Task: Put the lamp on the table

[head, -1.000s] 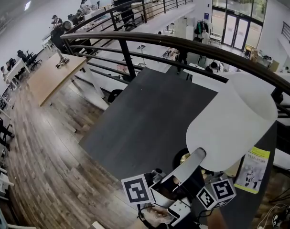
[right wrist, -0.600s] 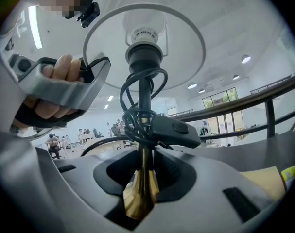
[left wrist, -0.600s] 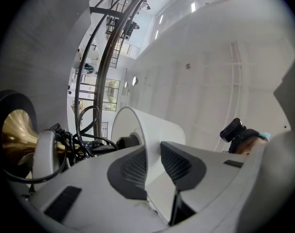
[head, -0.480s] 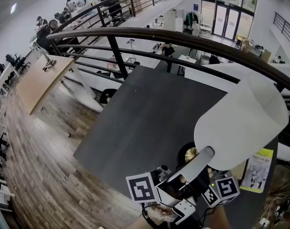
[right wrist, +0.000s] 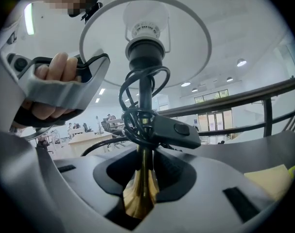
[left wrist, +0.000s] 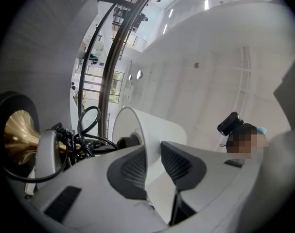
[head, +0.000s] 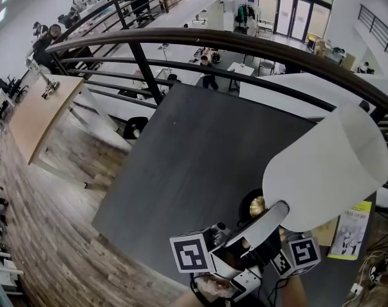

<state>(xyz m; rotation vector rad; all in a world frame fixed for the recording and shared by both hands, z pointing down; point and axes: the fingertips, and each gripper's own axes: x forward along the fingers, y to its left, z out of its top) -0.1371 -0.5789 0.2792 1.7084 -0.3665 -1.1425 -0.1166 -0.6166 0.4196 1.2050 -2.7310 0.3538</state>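
the lamp [head: 321, 171] has come further in over the dark matte table [head: 194, 146]; left gripper [left wrist: 154, 166] clamps its tapered white shade [left wrist: 154, 130], right gripper [right wrist: 142, 176] its brass stem [right wrist: 139, 203].

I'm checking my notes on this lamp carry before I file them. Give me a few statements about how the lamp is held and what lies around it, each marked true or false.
1. The left gripper is clamped on the wall of the white lampshade. True.
2. The right gripper is open and empty. False: its jaws are shut on the brass stem below the bulb socket.
3. A black cable is looped round the stem. True.
4. The yellow booklet lies at the far left of the head view. False: it lies at the right, just below the lampshade.
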